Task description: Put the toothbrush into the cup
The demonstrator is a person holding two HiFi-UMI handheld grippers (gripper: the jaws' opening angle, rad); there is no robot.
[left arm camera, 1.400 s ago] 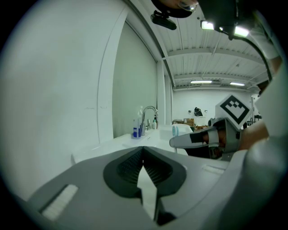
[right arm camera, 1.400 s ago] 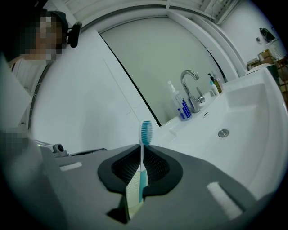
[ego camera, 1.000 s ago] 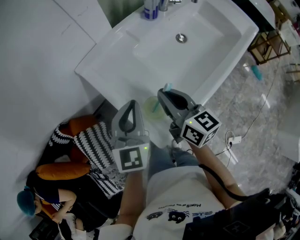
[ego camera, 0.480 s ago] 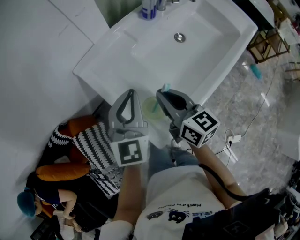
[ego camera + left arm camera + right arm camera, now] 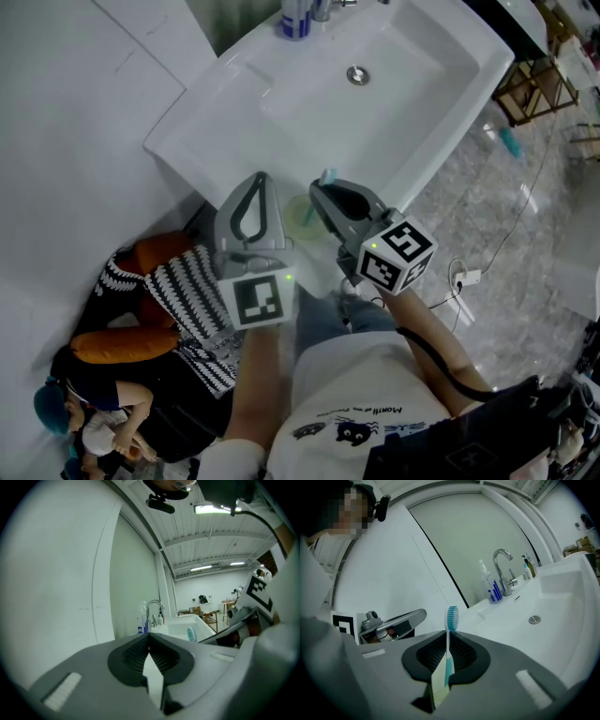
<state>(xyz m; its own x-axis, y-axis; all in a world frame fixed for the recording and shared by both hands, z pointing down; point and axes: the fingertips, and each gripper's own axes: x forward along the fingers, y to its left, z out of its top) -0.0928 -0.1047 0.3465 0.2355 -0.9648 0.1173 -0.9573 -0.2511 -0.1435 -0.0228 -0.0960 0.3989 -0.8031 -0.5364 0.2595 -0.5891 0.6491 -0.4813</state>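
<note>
Head view, Inspector: what does the right claw (image 5: 322, 190) hold, and where does the cup (image 5: 302, 214) lie from it?

Recorded, Clerk. The right claw is closed on the toothbrush (image 5: 328, 176). The right gripper view confirms it: the handle is pinched between the pads and the bristle head stands clear beyond the tips. The cup is pale green and shows as a round mouth from above. It sits just beside the claw's tips, at about 8 o'clock. What carries it is hidden. It shows at 6 o'clock of the sink (image 5: 234, 103) rim nearest the person, off the basin.

And the brush's long axis?

It runs along the claw's own line, bristles toward 11 o'clock and handle end back toward 5. That axis passes beside the cup's mouth, not into it. In my judgement the coming move turns on this. The brush must be tipped toward upright and carried a short way toward 8 o'clock before the pads let go.

Left claw (image 5: 255, 183)?

The left gripper view shows its tips together with nothing between them. It sits at 10 o'clock from the cup, on the side opposite the right claw, near but apart.

Which hand is nearer?

Both are near, but only the right has the brush, so the placing falls to it. Risk noted: the cup does not show in the right gripper view, so alignment would have to be judged from above.
</note>
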